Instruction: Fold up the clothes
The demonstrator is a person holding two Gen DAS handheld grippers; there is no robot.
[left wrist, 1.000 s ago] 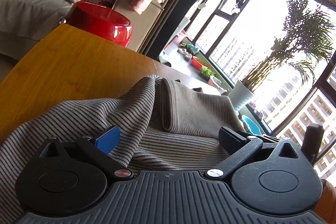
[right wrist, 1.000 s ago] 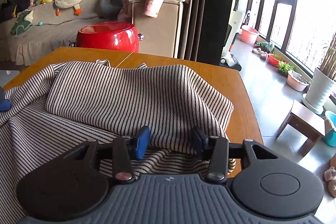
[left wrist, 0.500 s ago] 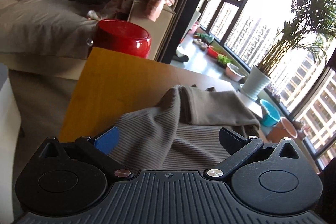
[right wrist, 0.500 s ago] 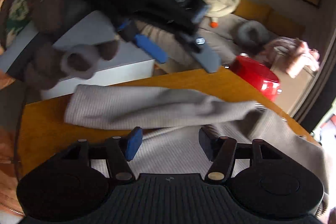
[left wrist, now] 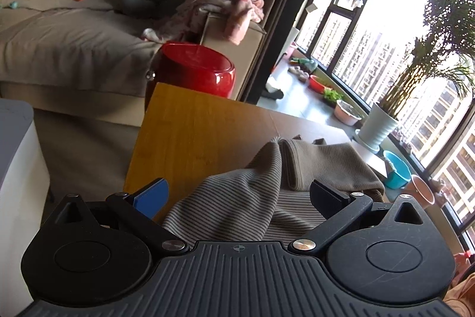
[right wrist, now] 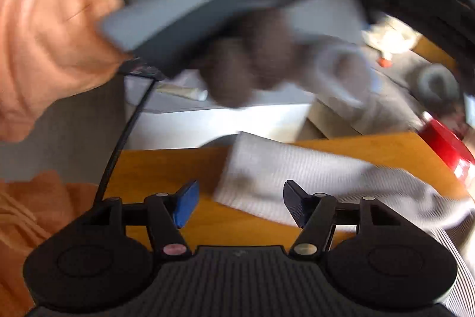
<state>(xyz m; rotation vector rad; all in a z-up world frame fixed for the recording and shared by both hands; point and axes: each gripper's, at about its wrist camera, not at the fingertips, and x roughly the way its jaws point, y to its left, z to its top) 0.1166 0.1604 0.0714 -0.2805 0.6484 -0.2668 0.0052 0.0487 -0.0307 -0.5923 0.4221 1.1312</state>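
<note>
A brown-and-white striped garment (left wrist: 252,198) lies bunched on the wooden table (left wrist: 196,132), with one part folded over at the far side. My left gripper (left wrist: 240,195) hovers above its near edge, jaws wide open and holding nothing. In the right wrist view a sleeve of the garment (right wrist: 297,168) stretches flat across the table (right wrist: 166,168). My right gripper (right wrist: 241,205) hangs just before the sleeve's end; its jaws are opening and the pads (right wrist: 185,205) touch no cloth. A blurred gloved hand (right wrist: 267,49) gripping the other gripper's handle fills the top of that view.
A red glossy stool (left wrist: 196,70) stands beyond the table's far corner, with a sofa (left wrist: 59,43) and a box draped in pink clothes (left wrist: 219,8) behind. A white cabinet (left wrist: 17,168) is at the left. An orange sleeve (right wrist: 44,34) is close on the left.
My left gripper rose and drew back from the garment. My right gripper swung left and rolled, its jaws widened, and it now faces the sleeve end and the other hand.
</note>
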